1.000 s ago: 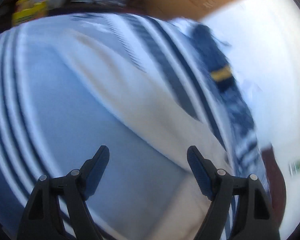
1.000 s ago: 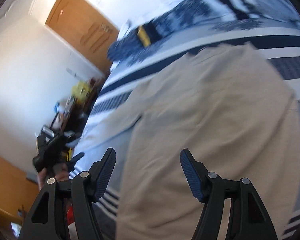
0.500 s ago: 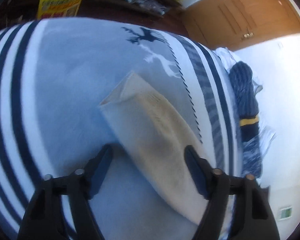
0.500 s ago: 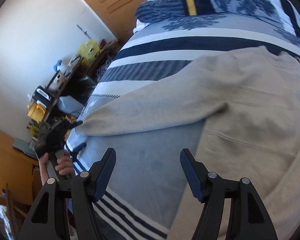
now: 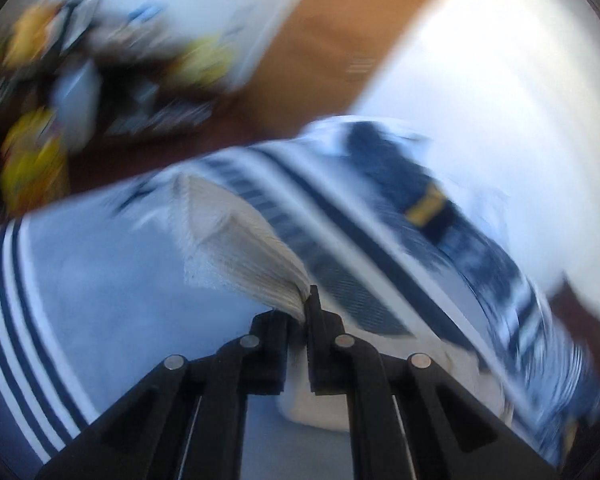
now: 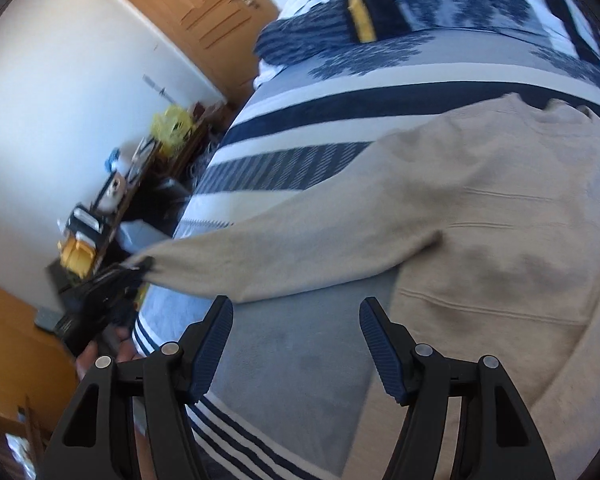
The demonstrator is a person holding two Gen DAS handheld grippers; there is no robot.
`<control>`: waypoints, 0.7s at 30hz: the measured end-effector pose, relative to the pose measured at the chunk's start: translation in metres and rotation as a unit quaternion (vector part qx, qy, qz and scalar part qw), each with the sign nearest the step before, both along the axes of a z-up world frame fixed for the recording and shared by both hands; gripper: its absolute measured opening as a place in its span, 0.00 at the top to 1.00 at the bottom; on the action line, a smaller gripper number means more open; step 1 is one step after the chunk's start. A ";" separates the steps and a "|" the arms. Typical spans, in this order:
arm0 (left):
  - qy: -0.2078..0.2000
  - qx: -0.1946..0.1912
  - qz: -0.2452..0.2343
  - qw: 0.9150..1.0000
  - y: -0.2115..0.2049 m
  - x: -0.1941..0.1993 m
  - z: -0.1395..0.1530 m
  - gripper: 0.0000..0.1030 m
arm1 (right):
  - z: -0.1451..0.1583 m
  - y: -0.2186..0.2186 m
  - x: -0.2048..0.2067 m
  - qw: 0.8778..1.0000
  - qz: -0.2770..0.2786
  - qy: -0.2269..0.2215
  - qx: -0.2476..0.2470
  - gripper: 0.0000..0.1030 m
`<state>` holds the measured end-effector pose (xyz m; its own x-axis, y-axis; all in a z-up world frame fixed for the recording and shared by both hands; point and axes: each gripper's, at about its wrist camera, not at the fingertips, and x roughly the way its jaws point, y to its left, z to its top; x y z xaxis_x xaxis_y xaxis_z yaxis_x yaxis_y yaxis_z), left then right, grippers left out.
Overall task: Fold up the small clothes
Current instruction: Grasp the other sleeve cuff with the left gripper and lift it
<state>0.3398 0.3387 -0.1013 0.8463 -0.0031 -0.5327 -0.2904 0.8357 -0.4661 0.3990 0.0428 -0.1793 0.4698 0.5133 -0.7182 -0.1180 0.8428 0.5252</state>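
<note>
Left gripper (image 5: 304,304) clamped on beige sweater (image 6: 480,220) sleeve cuff, lifted off striped bedspread (image 6: 300,360) (half a second ago jaws straddled the flat sleeve). Right gripper (image 6: 296,344) wide open, empty, over bedspread just beside sweater body; it has shifted sideways.

I see a plain beige sweater (image 6: 480,216) with faint ribbed lines, lying on a pale blue bedspread (image 6: 300,344) banded in navy and white stripes. Beyond the sweater's collar, a navy-and-white patterned cloth (image 6: 340,24) carries one yellow band. My grippers are black, the right one's pads (image 6: 376,344) ridged dark blue, and the door (image 6: 204,12) past the bedspread is orange-brown wood.
</note>
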 end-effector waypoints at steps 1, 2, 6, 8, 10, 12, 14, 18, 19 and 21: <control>-0.023 0.026 -0.040 0.999 -0.027 -0.006 0.012 0.93 | 0.002 -0.011 -0.003 1.000 -0.010 0.000 0.008 0.31; -0.036 0.052 -0.080 0.995 -0.056 -0.014 0.022 0.93 | 0.004 -0.022 -0.005 1.000 -0.020 0.000 0.015 0.31; -0.061 0.130 -0.249 0.958 -0.164 -0.054 0.031 0.93 | 0.011 -0.092 -0.019 0.996 -0.070 0.000 0.053 0.31; -0.069 0.186 -0.329 0.923 -0.217 -0.078 0.025 0.93 | 0.010 -0.123 -0.027 0.994 -0.085 0.004 0.070 0.31; -0.066 0.237 -0.399 0.883 -0.262 -0.097 0.008 0.93 | 0.004 -0.158 -0.037 0.991 -0.100 0.012 0.090 0.31; -0.043 0.266 -0.450 0.851 -0.298 -0.110 -0.016 0.93 | -0.010 -0.188 -0.046 0.987 -0.100 0.029 0.123 0.31; -0.015 0.287 -0.492 0.822 -0.328 -0.121 -0.042 0.93 | -0.027 -0.205 -0.052 0.984 -0.091 0.050 0.147 0.30; 0.011 0.350 -0.538 0.767 -0.359 -0.141 -0.075 0.93 | -0.082 -0.224 -0.070 0.975 -0.084 0.112 0.172 0.29; 0.015 0.359 -0.544 0.759 -0.361 -0.144 -0.079 0.93 | -0.091 -0.225 -0.073 0.972 -0.084 0.120 0.184 0.29; 0.021 0.367 -0.552 0.748 -0.365 -0.147 -0.084 0.93 | -0.105 -0.229 -0.078 0.965 -0.079 0.135 0.212 0.29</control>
